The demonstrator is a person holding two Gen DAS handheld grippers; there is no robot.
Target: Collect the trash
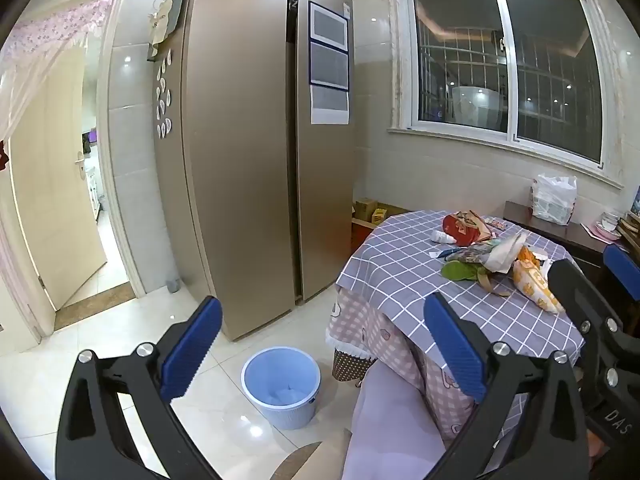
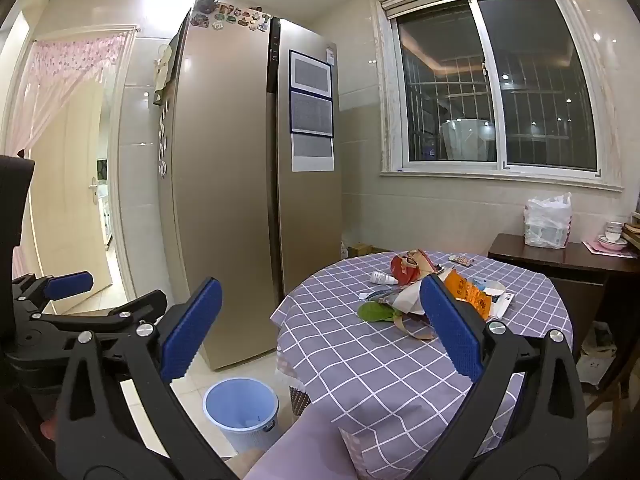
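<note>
A pile of trash (image 1: 492, 256) lies on the round table (image 1: 400, 264) with the lilac checked cloth: a red wrapper (image 1: 460, 228), a small white bottle (image 1: 442, 237), a green wrapper (image 1: 460, 270) and an orange snack bag (image 1: 532, 280). A light blue bin (image 1: 280, 384) stands on the floor left of the table. My left gripper (image 1: 323, 350) hangs open above the bin and the table edge, holding nothing. My right gripper (image 2: 322, 328) is open and empty too, short of the trash pile (image 2: 432, 288), with the bin (image 2: 240, 404) below it.
A tall gold fridge (image 1: 248, 160) stands behind the bin. A door (image 1: 52, 184) stands ajar at the left. A dark side table (image 2: 560, 256) under the window carries a white plastic bag (image 2: 548, 220) and bowls. A lilac-covered chair back (image 1: 392, 420) is close in front.
</note>
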